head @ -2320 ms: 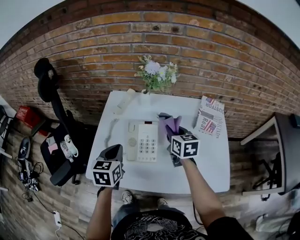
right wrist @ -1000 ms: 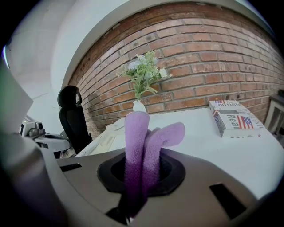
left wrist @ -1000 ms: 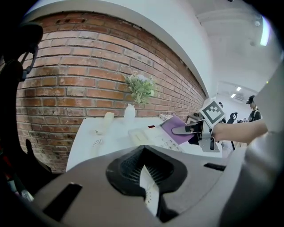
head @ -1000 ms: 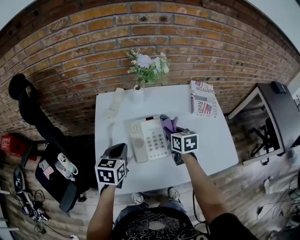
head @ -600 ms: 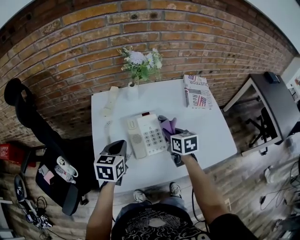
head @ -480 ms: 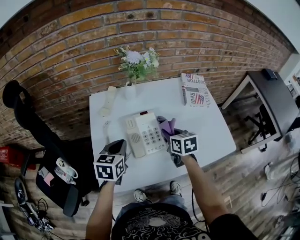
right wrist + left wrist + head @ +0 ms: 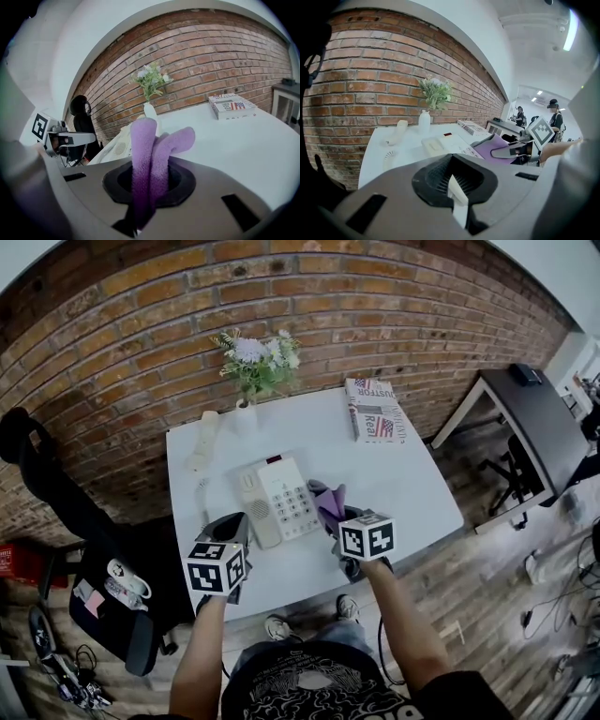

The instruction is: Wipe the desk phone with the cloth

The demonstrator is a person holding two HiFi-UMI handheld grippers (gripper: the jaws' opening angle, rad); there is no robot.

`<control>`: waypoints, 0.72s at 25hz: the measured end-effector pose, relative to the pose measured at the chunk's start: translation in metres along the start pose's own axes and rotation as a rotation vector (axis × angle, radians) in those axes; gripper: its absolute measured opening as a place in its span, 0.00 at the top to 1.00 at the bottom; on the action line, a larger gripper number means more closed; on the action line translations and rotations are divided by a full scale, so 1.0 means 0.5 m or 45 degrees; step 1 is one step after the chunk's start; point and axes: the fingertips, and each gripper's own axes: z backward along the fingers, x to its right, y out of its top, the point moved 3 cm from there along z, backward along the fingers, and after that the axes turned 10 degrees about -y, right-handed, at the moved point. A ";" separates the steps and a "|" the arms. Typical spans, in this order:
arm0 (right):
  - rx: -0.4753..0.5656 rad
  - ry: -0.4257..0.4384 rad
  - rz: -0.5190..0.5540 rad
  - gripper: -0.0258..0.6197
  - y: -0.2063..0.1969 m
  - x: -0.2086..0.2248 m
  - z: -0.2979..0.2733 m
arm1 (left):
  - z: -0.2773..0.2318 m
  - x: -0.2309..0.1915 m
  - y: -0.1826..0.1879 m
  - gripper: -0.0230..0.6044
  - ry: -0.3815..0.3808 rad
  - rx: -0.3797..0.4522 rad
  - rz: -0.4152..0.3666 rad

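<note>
2 handheld grippers are held over the near part of a white table (image 7: 403,486). The left gripper (image 7: 228,525) is pressed together with nothing between its jaws, near the left side of the desk phone (image 7: 277,501). A purple cloth (image 7: 329,502) is pinched in the right gripper (image 7: 337,521), just beside the phone's right edge. The handset (image 7: 201,442) is laid off the cradle, near a flower vase (image 7: 246,413).
</note>
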 end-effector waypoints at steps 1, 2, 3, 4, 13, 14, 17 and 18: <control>-0.003 0.005 -0.002 0.89 -0.007 0.000 0.006 | 0.000 0.002 -0.001 0.95 0.000 0.000 0.001; -0.005 0.011 -0.002 0.89 -0.014 0.001 0.012 | -0.001 0.005 -0.001 0.95 -0.002 0.000 0.001; -0.007 0.017 -0.003 0.89 -0.020 0.002 0.017 | -0.002 0.008 -0.002 0.95 -0.003 0.000 0.000; -0.009 0.023 -0.003 0.89 -0.025 0.004 0.022 | -0.003 0.011 -0.003 0.95 -0.003 0.000 0.000; -0.028 0.160 0.050 0.89 -0.060 -0.021 0.051 | 0.008 0.024 -0.012 0.95 0.046 0.007 0.026; -0.031 0.179 0.059 0.89 -0.064 -0.026 0.052 | 0.009 0.025 -0.014 0.95 0.054 0.008 0.031; -0.040 0.236 0.083 0.89 -0.071 -0.041 0.052 | 0.017 0.031 -0.018 0.95 0.086 0.014 0.048; -0.045 0.255 0.091 0.89 -0.073 -0.047 0.051 | 0.020 0.032 -0.019 0.95 0.100 0.018 0.054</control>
